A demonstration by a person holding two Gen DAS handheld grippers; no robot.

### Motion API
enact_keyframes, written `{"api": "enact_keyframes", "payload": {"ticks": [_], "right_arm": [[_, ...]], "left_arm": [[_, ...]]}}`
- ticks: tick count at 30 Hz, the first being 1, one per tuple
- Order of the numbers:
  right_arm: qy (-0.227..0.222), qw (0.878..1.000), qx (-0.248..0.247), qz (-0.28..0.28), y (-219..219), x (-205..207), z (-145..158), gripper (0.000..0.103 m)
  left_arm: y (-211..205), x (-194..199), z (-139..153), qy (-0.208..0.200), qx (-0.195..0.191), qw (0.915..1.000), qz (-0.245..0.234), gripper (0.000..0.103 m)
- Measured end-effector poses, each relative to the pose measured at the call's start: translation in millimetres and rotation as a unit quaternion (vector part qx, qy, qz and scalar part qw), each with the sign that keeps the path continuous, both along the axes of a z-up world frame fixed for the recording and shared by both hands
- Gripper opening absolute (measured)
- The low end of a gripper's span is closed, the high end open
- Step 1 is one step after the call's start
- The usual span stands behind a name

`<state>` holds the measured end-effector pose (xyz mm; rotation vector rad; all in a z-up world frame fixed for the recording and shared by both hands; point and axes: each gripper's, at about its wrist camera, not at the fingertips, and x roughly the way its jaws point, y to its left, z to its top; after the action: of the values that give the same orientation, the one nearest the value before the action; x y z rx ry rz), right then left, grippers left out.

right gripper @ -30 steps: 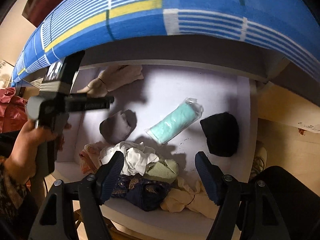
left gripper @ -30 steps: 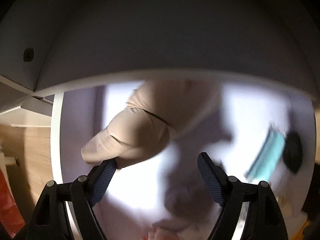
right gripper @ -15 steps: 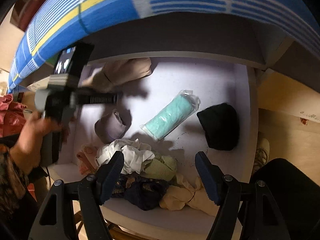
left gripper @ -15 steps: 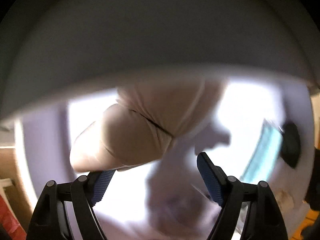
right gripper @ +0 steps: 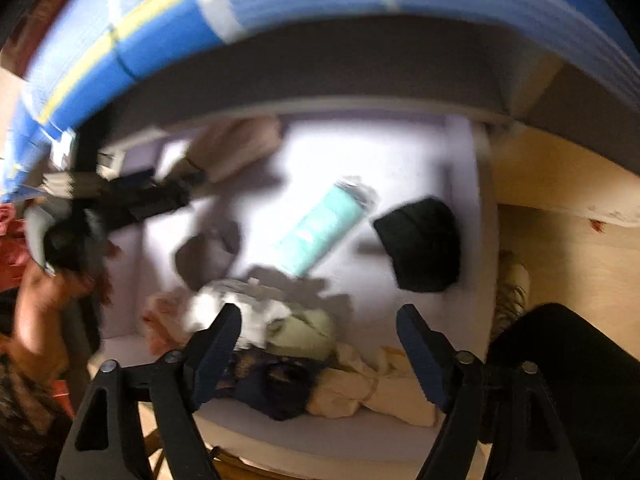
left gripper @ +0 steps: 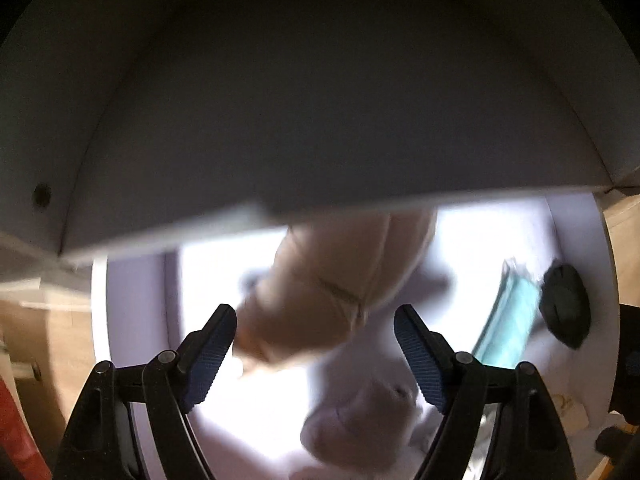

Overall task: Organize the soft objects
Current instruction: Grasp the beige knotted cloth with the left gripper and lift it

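A blue bedcover with white and yellow stripes arches across the top of the right wrist view, blurred. Under it runs a dark grey bed frame board. At the right of that view lies light wooden floor, with a small reddish speck on it. A pale shoe sits at the right edge, partly hidden. In the left wrist view the grey board fills the upper half, with a small round hole at its left. Wood-toned floor shows at the left edge, and something red at the lower left corner.
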<state>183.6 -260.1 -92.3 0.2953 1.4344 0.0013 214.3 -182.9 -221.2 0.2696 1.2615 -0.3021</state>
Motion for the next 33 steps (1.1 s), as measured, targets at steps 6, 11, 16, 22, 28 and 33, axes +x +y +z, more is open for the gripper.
{"api": "enact_keyframes", "payload": {"ticks": [6, 11, 16, 22, 28, 33], "right_arm": [[0.047, 0.998, 0.023, -0.026, -6.9, -3.2, -24.7, 0.082], [0.053, 0.998, 0.022, -0.030, -7.3, -5.9, -29.8, 0.082], [0.059, 0.997, 0.022, -0.041, -10.6, -4.6, -32.2, 0.082], [0.049, 0.997, 0.029, -0.045, -10.7, -3.3, -28.4, 0.082], [0.045, 0.997, 0.040, -0.050, -10.4, -4.1, -25.2, 0.082], [0.046, 0.995, 0.057, -0.068, -15.2, -7.1, -23.0, 0.082]], "left_arm": [[-38.9, -5.2, -11.4, -0.004, 0.016, 0.9972, -0.072, 0.082], [-63.8, -9.1, -30.5, 0.007, 0.049, 0.9942, -0.095, 0.082], [-68.8, -12.7, -34.1, 0.016, 0.060, 0.9937, -0.093, 0.074], [-63.8, -59.9, -36.3, 0.074, 0.050, 0.9941, -0.062, 0.069], [-55.6, -107.3, -31.9, 0.088, 0.047, 0.9945, -0.032, 0.069], [-31.2, -89.6, -12.5, 0.062, -0.008, 0.9979, -0.017, 0.069]]}}
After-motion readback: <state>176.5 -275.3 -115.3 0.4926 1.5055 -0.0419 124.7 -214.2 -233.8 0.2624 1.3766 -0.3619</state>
